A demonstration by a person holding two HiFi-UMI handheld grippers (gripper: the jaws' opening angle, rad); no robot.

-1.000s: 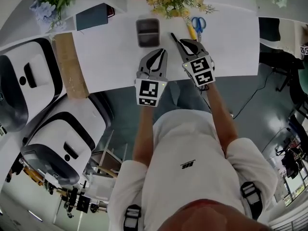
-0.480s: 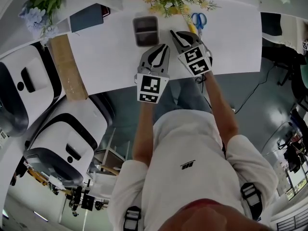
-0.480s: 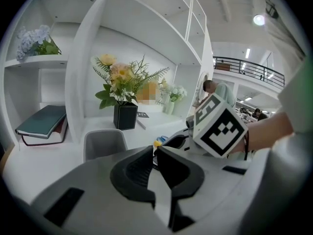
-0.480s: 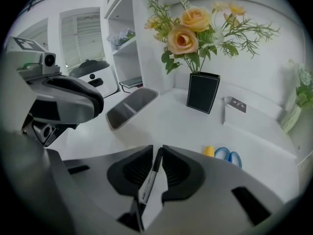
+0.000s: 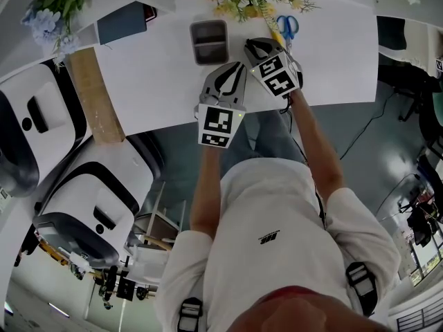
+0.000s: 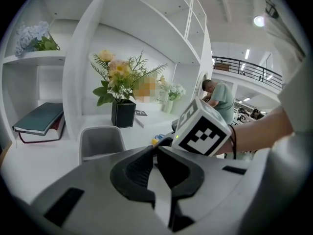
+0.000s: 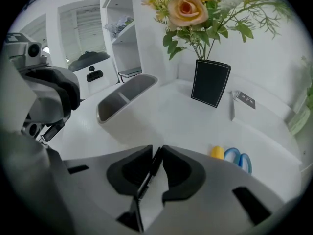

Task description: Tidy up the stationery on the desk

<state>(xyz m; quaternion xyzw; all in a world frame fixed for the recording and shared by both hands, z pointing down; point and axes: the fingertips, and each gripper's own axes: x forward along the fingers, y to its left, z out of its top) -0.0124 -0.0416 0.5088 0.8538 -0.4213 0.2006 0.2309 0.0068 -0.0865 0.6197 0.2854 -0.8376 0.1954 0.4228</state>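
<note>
My right gripper (image 5: 252,45) is shut on a thin black pen (image 7: 148,173), which lies lengthwise between its jaws (image 7: 156,149). It hovers over the white desk (image 5: 152,75), just right of the grey organiser tray (image 5: 211,41); the right gripper view shows this tray (image 7: 125,100) ahead to the left. My left gripper (image 5: 234,68) is beside it, nearer the desk's front edge, shut with nothing in it (image 6: 155,149). Blue-handled scissors (image 5: 286,28) and a yellow item (image 5: 275,41) lie right of the right gripper, and the scissors (image 7: 239,159) also show in its own view.
A black vase of flowers (image 7: 210,82) stands at the back behind the tray. Stacked books (image 6: 39,119) lie on a shelf at the left. A wooden board (image 5: 90,92) rests at the desk's left end. A person (image 6: 219,98) is in the far background.
My right gripper has moved forward with the pen, away from the front edge and closer to the tray and scissors. The left gripper has hardly moved.
</note>
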